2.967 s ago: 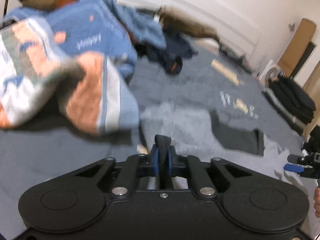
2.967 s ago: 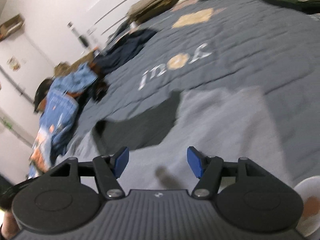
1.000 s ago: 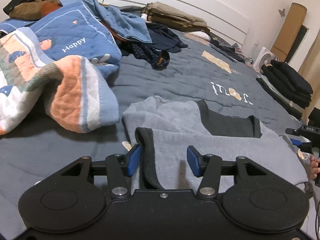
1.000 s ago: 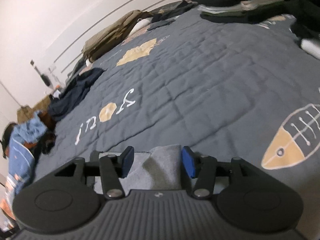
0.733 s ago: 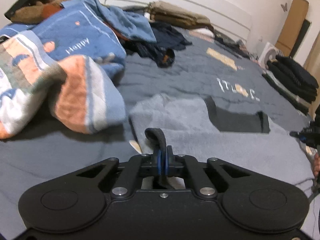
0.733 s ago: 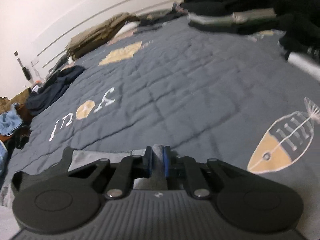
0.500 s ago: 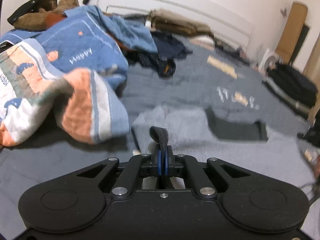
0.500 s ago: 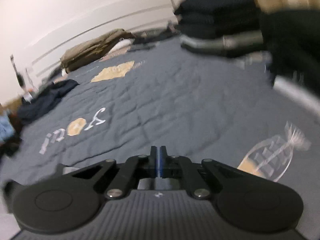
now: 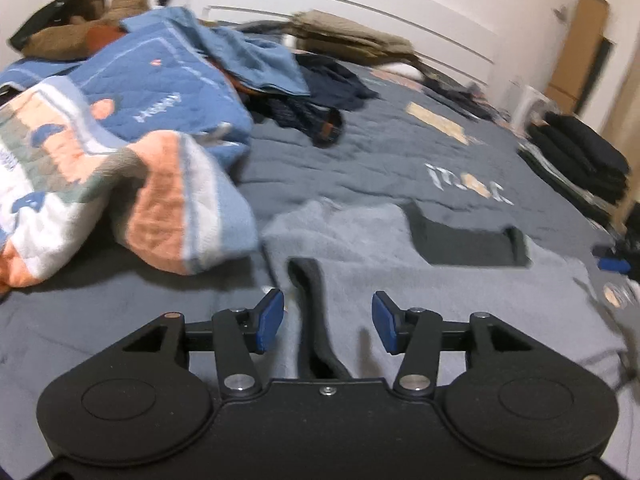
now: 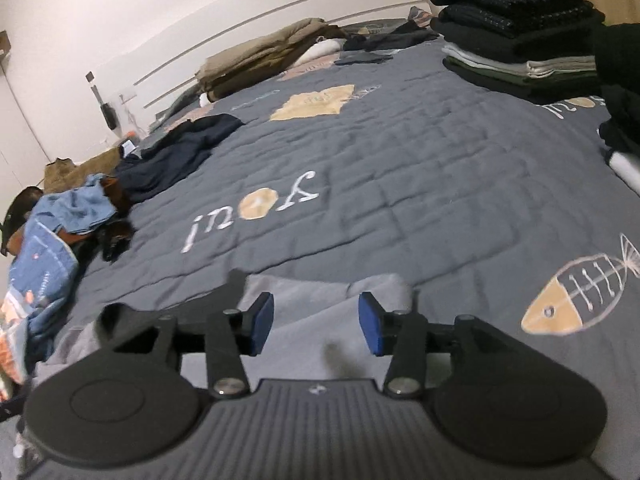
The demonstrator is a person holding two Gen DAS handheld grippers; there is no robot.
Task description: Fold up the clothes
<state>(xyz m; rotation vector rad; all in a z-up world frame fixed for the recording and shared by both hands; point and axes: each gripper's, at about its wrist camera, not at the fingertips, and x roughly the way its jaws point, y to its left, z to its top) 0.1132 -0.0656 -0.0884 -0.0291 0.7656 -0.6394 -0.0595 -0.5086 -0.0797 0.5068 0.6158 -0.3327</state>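
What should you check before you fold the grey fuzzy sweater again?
1. Left gripper open: ok.
2. Right gripper open: ok.
3. Light grey fleece sweater lying on the grey quilted bedspread: ok.
4. Its dark grey cuff between the left fingers, ungripped: ok.
5. Sweater fully flat, no wrinkles: cannot tell, blurred.
6. Blue and orange patchwork quilt off the sweater: cannot tell; edges look close.

My left camera looks low along the bed [image 9: 360, 152] toward the headboard; my right one, equally low, faces likewise; both share the grey garment [image 9: 400, 280].
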